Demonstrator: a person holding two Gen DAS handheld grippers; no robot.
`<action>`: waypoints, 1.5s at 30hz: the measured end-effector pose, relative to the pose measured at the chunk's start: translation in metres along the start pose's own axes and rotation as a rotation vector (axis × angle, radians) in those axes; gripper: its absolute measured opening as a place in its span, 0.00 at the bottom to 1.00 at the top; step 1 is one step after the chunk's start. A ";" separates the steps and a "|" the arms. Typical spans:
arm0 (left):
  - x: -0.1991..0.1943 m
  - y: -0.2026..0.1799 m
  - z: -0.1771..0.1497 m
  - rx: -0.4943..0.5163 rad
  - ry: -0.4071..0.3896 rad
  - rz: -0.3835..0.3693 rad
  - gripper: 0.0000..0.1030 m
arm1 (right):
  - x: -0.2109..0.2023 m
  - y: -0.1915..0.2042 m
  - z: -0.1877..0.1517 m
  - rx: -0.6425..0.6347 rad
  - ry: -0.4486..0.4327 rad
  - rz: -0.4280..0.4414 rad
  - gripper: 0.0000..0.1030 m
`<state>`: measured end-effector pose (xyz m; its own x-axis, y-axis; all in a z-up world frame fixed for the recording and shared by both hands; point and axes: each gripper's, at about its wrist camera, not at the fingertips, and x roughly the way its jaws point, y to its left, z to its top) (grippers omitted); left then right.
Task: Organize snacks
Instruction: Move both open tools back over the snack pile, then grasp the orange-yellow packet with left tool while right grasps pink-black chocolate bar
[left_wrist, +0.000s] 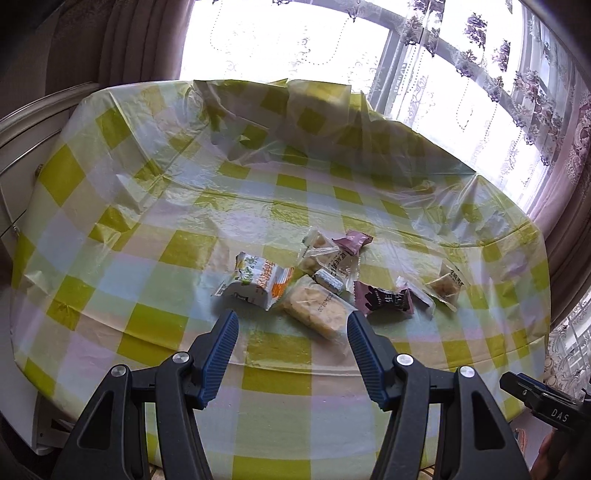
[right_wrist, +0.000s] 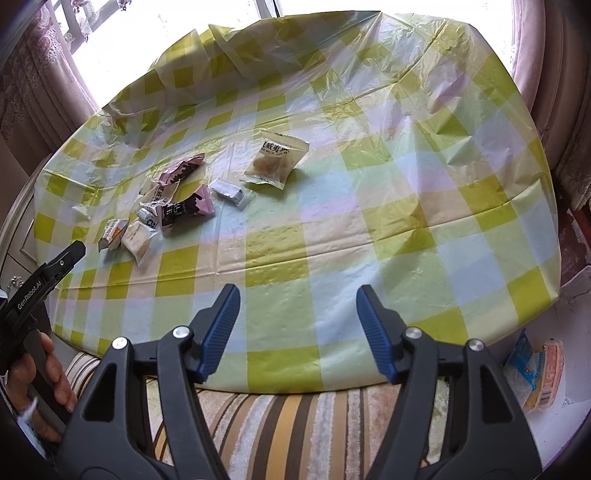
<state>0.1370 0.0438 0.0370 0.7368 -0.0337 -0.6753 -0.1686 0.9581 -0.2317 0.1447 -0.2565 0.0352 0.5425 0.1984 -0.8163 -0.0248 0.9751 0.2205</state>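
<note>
Several wrapped snacks lie in a loose pile on the checked tablecloth (left_wrist: 184, 206). Closest to my left gripper (left_wrist: 291, 319) are a clear-wrapped pale cake (left_wrist: 317, 308) and a white-and-orange packet (left_wrist: 255, 282). Its jaws stand open just short of them, nothing between. A dark pink packet (left_wrist: 384, 301) and a clear biscuit bag (left_wrist: 445, 286) lie to the right. In the right wrist view the pile (right_wrist: 162, 206) is at the left, a biscuit bag (right_wrist: 277, 158) and a small white packet (right_wrist: 231, 192) lie apart. My right gripper (right_wrist: 297, 295) is open over bare cloth near the table's front edge.
The cloth (right_wrist: 369, 221) is wrinkled and bunched at the far side by a curtained window (left_wrist: 480, 74). A striped cushion (right_wrist: 277, 417) lies below the near table edge. More packets (right_wrist: 535, 373) sit on a white surface at the lower right. A hand (right_wrist: 55, 376) holds the left gripper's handle.
</note>
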 end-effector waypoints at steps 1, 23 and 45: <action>0.000 0.006 0.001 -0.010 0.000 0.006 0.61 | 0.003 0.004 0.002 -0.003 0.001 0.003 0.67; 0.063 0.020 0.027 0.041 0.111 0.018 0.64 | 0.059 0.080 0.036 -0.097 0.022 0.073 0.68; 0.100 0.028 0.027 0.052 0.159 -0.002 0.36 | 0.113 0.143 0.067 -0.660 0.007 -0.044 0.77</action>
<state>0.2236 0.0754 -0.0181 0.6232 -0.0766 -0.7783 -0.1298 0.9712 -0.1996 0.2587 -0.1014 0.0097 0.5490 0.1551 -0.8213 -0.5136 0.8378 -0.1852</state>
